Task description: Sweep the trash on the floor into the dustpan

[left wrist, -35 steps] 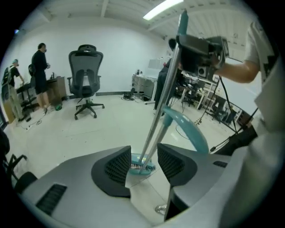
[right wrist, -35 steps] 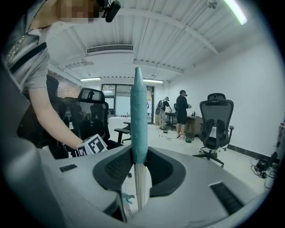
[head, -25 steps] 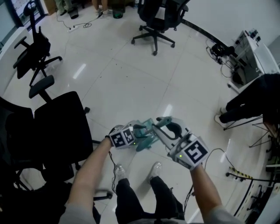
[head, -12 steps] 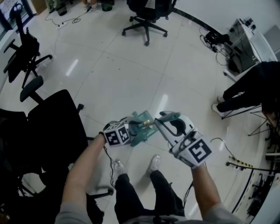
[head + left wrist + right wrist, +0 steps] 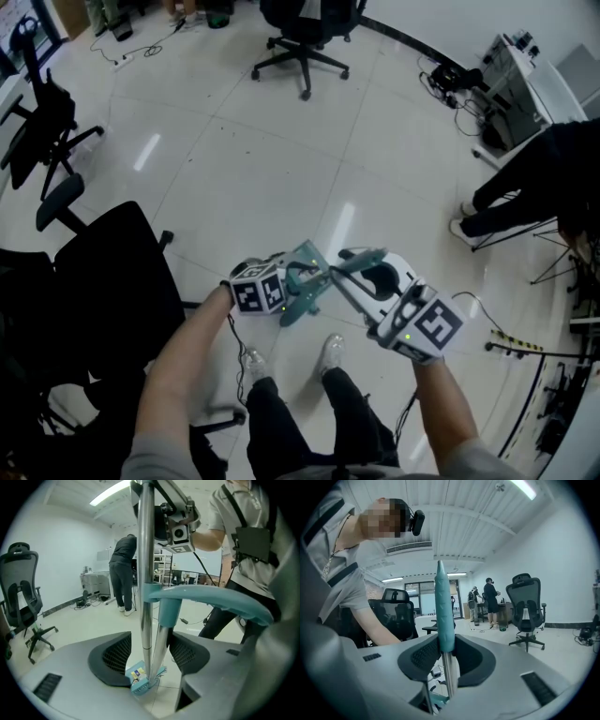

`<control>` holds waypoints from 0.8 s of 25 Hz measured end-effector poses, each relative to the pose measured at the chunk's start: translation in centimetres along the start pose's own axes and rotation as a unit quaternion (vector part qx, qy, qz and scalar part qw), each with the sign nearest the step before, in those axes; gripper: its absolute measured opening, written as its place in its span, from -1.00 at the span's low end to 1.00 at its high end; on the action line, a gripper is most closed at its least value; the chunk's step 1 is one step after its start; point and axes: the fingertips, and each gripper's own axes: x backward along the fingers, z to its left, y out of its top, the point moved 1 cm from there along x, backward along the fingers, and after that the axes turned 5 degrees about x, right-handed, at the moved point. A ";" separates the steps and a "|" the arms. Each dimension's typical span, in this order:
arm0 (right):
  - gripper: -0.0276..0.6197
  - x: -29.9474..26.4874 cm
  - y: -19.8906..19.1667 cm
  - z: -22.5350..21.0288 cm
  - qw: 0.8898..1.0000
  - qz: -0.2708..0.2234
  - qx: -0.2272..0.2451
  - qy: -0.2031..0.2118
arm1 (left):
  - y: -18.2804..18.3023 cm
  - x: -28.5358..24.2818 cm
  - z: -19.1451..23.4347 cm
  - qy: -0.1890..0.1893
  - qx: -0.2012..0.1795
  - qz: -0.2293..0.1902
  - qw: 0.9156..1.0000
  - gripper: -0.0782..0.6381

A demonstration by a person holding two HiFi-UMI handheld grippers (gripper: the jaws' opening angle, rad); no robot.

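The teal dustpan (image 5: 136, 680) sits on the floor with small bits of trash in it, and the broom's bristles (image 5: 158, 673) rest at its mouth. Its teal-collared handle (image 5: 167, 616) and the broom's silver pole (image 5: 146, 573) both pass between the pads of my left gripper (image 5: 152, 656). Those jaws are opening, and the pads stand just off the poles. My right gripper (image 5: 447, 656) is shut on the broom's teal grip (image 5: 444, 611). In the head view both grippers, left (image 5: 292, 281) and right (image 5: 349, 265), meet over the dustpan (image 5: 305, 292).
A black office chair (image 5: 112, 281) stands close on the left, with others (image 5: 305, 28) farther back. A person in dark clothes (image 5: 534, 178) stands at the right near a desk (image 5: 516, 70) and floor cables (image 5: 450, 80). My own shoes (image 5: 330, 354) are just below the dustpan.
My left gripper has shifted slightly and rolled beside the dustpan handle. The right gripper keeps its hold on the broom and has barely moved.
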 end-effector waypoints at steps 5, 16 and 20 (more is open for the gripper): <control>-0.61 0.6 -0.2 -0.4 1.000 -0.001 -0.011 0.008 | 0.8 -1.1 -0.5 -0.046 -0.062 0.015 0.997 -0.11; -0.61 1.6 -0.6 -0.7 1.000 0.008 0.016 -0.026 | 1.7 -2.9 -1.2 -0.092 -0.055 -0.006 0.994 -0.16; -0.61 1.9 -0.4 -0.8 0.999 0.009 0.015 -0.043 | 1.9 -2.8 -1.3 -0.081 -0.040 -0.012 0.996 -0.19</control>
